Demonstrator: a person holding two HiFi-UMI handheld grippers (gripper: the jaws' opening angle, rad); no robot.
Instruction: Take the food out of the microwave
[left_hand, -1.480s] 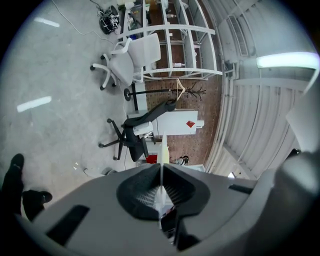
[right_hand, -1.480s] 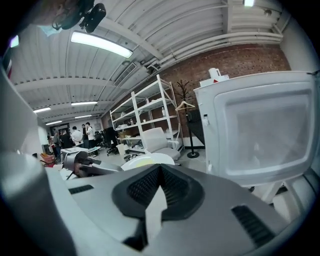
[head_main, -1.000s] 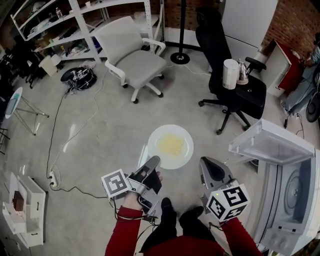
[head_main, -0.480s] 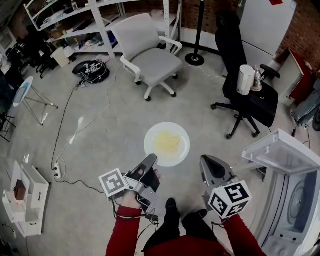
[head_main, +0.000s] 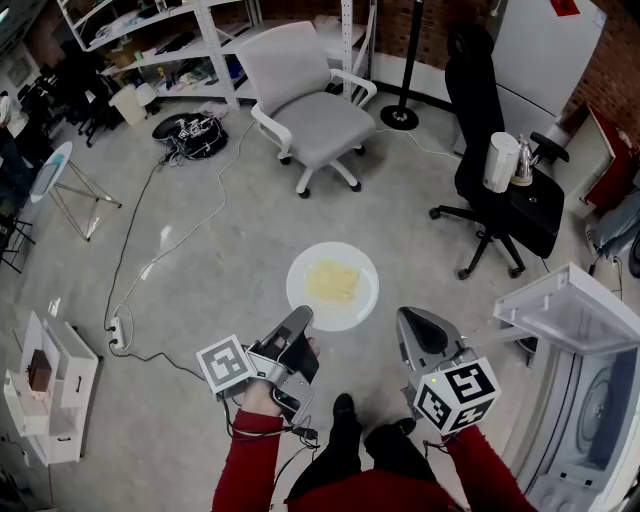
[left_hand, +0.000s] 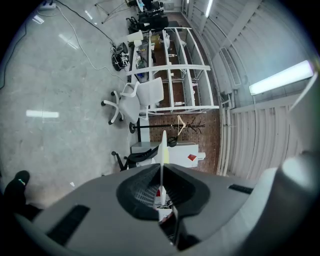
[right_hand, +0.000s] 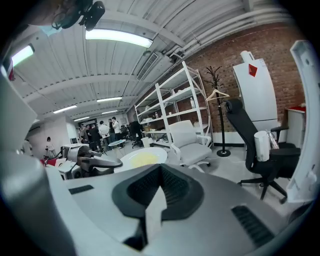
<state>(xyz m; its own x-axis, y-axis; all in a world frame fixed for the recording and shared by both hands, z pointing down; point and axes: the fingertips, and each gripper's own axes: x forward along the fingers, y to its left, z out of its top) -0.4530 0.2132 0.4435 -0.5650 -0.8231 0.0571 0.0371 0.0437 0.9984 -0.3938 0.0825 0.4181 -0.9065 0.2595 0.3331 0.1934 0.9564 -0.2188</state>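
Note:
A white plate (head_main: 350, 300) with flat yellow food (head_main: 333, 281) hangs level above the floor, just ahead of me. My left gripper (head_main: 303, 318) is shut on its near left rim; in the left gripper view the plate (left_hand: 163, 147) shows edge-on between the pads. To the plate's right, a little apart from it, my right gripper (head_main: 412, 320) is shut with nothing in it. The right gripper view shows the plate (right_hand: 141, 158) and the left gripper (right_hand: 90, 162) on the left. The microwave (head_main: 595, 400) stands at the far right with its door (head_main: 565, 300) open.
A white office chair (head_main: 305, 115) stands ahead, a black chair (head_main: 505, 190) holding a kettle (head_main: 498, 160) to the right. Cables and a power strip (head_main: 118, 330) lie on the concrete floor at left. Shelving (head_main: 150, 30) lines the back wall. My shoes (head_main: 340, 410) are below the plate.
Both grippers and the plate have moved together leftward away from the microwave, which now sits further toward the right edge of the head view. The left gripper's hold on the plate is unchanged.

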